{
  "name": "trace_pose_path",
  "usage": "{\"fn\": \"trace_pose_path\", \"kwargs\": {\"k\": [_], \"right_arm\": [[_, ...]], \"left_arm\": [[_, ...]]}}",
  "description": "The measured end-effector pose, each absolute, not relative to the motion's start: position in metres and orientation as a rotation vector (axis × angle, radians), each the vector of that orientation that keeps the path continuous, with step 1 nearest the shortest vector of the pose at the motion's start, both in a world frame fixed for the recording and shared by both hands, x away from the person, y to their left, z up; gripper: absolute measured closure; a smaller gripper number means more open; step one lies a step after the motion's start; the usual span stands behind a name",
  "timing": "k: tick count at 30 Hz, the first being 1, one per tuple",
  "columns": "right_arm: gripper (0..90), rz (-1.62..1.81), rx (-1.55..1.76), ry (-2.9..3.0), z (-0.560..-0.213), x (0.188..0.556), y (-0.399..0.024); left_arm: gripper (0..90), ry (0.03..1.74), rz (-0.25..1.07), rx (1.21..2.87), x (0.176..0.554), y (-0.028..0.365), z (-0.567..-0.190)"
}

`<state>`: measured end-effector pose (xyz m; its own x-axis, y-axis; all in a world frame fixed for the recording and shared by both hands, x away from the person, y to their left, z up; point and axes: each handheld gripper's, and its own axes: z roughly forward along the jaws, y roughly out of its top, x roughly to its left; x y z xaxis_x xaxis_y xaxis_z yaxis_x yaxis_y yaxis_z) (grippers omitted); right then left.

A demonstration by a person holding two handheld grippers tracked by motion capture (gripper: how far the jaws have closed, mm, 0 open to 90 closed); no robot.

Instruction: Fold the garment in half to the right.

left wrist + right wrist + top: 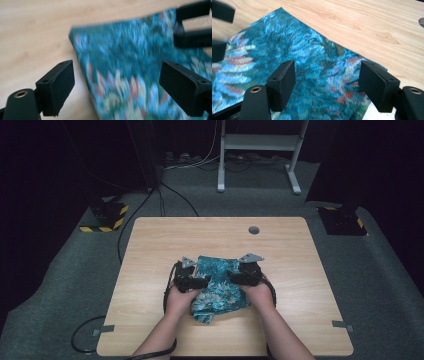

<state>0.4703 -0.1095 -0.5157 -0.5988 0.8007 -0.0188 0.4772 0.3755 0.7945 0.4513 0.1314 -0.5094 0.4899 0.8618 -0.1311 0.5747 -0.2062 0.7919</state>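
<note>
The left gripper (204,281) has its jaws spread wide — in the left gripper view one pad stands over bare wood and the other over the cloth (140,75), and neither presses on it. The right gripper (234,276) is likewise spread, its two pads hanging above the cloth (312,72) with a clear gap on each side; nothing is pinched.

The cloth (217,287) lies between the two grippers and partly under their tips, a teal piece with a blue, white and red leafy print — flat at its far end, rumpled at the end nearest the person. No writing or label can be read on it, and the left gripper view is too blurred to tell fine detail.

Each gripper points inward toward the other, with a hand (177,300) behind it. Beyond the right gripper, toward the far edge of the wooden table (150,250), sits a small round grey cap (254,230), well apart from the cloth.
</note>
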Motion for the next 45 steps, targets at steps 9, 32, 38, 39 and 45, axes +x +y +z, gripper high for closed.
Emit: {"fn": "trace_pose_path", "kwargs": {"k": [9, 32, 38, 39, 45], "right_arm": [[27.7, 1.125, 1.108, 2.227, -0.512, 0.485, -0.102], [21.2, 1.144, 1.048, 2.265, -0.519, 0.462, -0.115], [19.8, 1.178, 1.021, 2.304, -0.522, 0.435, -0.111], [19.8, 1.178, 1.021, 2.304, -0.522, 0.435, -0.111], [19.7, 1.142, 1.042, 2.343, -0.537, 0.423, -0.11]], "left_arm": [[12.9, 1.161, 0.443, 1.971, 0.495, 0.11, -0.505], [12.7, 1.166, 0.385, 1.922, 0.46, 0.12, -0.515], [12.6, 1.146, 0.353, 1.914, 0.434, 0.118, -0.52], [12.6, 1.144, 0.348, 1.919, 0.429, 0.118, -0.521], [12.6, 1.146, 0.341, 1.947, 0.417, 0.116, -0.534]]}}
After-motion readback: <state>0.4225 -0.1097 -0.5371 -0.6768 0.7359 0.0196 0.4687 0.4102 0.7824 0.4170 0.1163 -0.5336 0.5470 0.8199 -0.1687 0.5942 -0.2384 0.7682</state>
